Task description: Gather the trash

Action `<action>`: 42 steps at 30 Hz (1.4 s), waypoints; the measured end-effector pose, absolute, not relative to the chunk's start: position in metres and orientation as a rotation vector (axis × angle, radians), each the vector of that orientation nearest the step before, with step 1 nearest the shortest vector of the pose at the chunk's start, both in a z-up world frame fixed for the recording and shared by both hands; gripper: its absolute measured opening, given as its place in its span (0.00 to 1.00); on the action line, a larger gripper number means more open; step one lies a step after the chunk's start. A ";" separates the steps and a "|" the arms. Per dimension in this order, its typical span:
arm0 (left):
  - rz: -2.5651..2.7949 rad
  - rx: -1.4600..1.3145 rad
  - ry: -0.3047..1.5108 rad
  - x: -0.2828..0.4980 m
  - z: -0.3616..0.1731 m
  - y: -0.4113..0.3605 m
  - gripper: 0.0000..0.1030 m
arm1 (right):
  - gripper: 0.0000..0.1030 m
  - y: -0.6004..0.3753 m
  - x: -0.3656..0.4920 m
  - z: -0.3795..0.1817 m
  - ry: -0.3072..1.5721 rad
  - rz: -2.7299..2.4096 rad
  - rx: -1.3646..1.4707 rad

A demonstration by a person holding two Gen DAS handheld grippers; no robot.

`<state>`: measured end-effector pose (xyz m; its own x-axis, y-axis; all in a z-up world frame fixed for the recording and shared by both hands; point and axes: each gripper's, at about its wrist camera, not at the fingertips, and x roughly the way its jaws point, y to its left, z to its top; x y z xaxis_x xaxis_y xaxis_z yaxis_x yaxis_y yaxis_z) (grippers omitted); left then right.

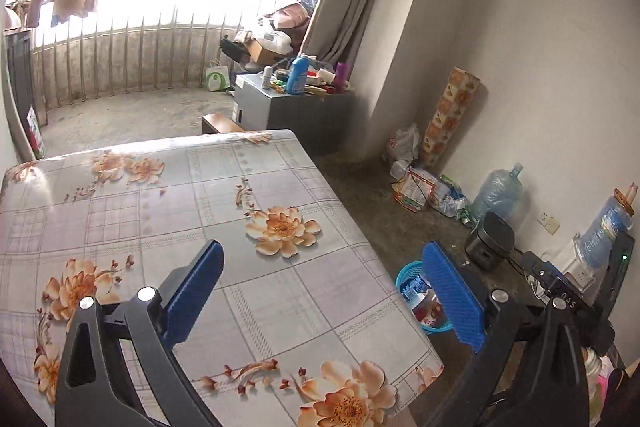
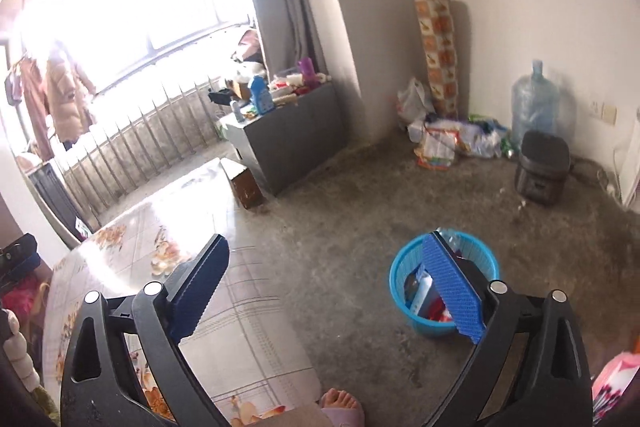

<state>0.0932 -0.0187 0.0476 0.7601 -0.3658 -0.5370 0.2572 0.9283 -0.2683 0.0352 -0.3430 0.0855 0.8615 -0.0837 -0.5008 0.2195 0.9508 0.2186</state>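
A blue plastic basket point(image 2: 420, 327) stands on the concrete floor to the right of the table, with packets and wrappers point(image 2: 424, 291) inside it. In the left wrist view the same basket point(image 1: 406, 273) peeks out behind the right finger, with the trash point(image 1: 420, 301) showing in it. My left gripper point(image 1: 322, 251) hangs open over the table's right edge with nothing between its blue pads. My right gripper point(image 2: 326, 241) is open and empty too, raised above the floor, with its right finger point(image 2: 452, 287) in front of the basket.
The floral-cloth table point(image 1: 280, 167) fills the lower left. A heap of bags and bottles point(image 2: 448, 143), a water jug point(image 2: 534, 103) and a black cooker point(image 2: 542, 171) sit by the far wall. A grey cabinet point(image 2: 288, 135) and a person's slippered foot point(image 2: 340, 403) show.
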 end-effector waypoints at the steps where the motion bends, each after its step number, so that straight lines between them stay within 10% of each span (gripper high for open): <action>1: -0.318 -0.188 0.617 0.086 0.046 -0.014 0.95 | 0.92 -0.332 0.030 0.090 0.494 -0.152 0.253; 42: -0.068 -0.032 0.827 0.056 -0.024 -0.015 0.95 | 0.92 -0.273 0.010 0.060 0.668 -0.078 0.079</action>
